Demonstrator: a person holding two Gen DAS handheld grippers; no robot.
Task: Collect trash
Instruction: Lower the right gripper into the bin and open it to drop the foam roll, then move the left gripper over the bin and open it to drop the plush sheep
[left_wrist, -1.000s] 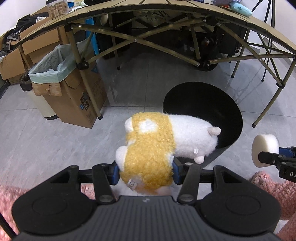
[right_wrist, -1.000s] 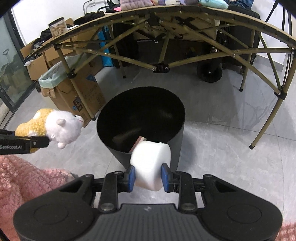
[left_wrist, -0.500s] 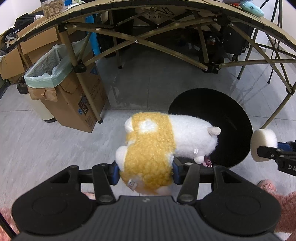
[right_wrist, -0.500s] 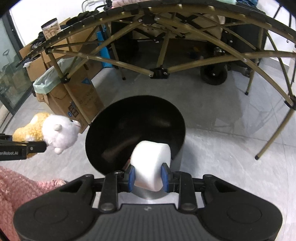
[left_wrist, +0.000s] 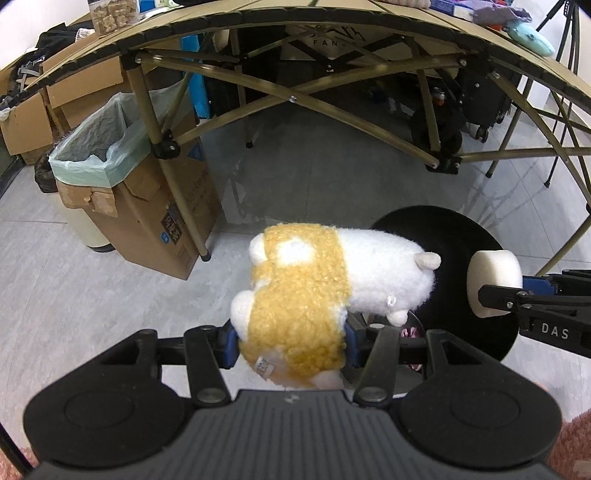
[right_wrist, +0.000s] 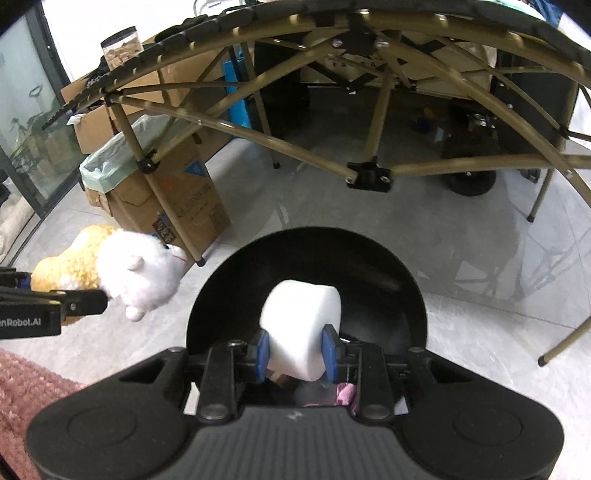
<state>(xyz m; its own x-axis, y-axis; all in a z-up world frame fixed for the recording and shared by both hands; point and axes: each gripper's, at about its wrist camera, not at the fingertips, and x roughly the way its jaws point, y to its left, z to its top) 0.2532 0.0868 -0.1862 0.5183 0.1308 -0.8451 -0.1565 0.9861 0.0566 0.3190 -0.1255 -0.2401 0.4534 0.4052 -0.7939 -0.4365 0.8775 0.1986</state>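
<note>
Mostly unfinished: right claw grips foam roll above black bin; left claw clamps plush toy beside bin, neither dropped.

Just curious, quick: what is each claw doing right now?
Left gripper: closed on the plush toy.
Right gripper: closed on the white foam roll.

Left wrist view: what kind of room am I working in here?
Probably an office or lab storage corner rather than a home: a folding camp table on a tiled floor, stacked cardboard boxes, and a carton lined with a green bag as a makeshift bin.
</note>
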